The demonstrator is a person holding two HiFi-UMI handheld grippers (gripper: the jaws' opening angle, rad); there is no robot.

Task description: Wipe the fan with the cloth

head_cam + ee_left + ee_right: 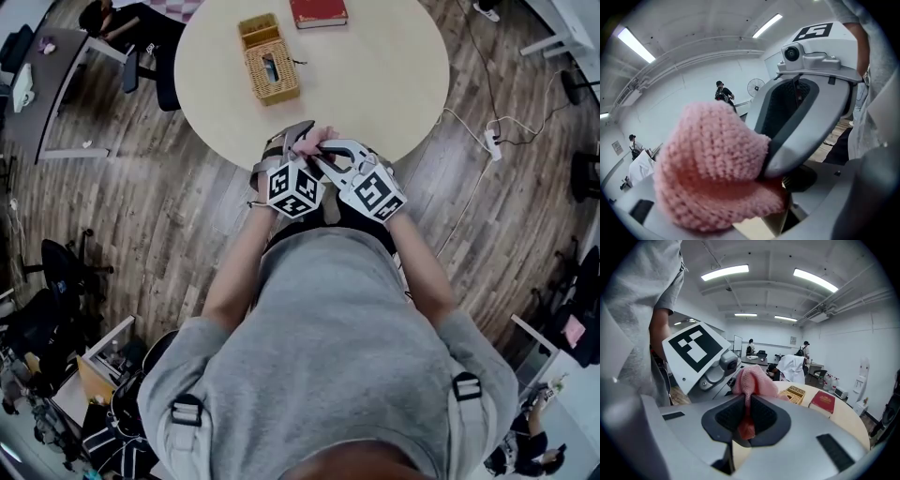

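Over the near edge of the round table (375, 84) my right gripper (746, 414) and left gripper (736, 208) meet, the right clenched on the pink cloth (752, 378), the left's jaws spread around its bunched end.

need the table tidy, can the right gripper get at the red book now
Probably not yet: the right gripper is shut on the pink cloth, and the red book lies at the far edge of the table. Nothing stands between them, though.
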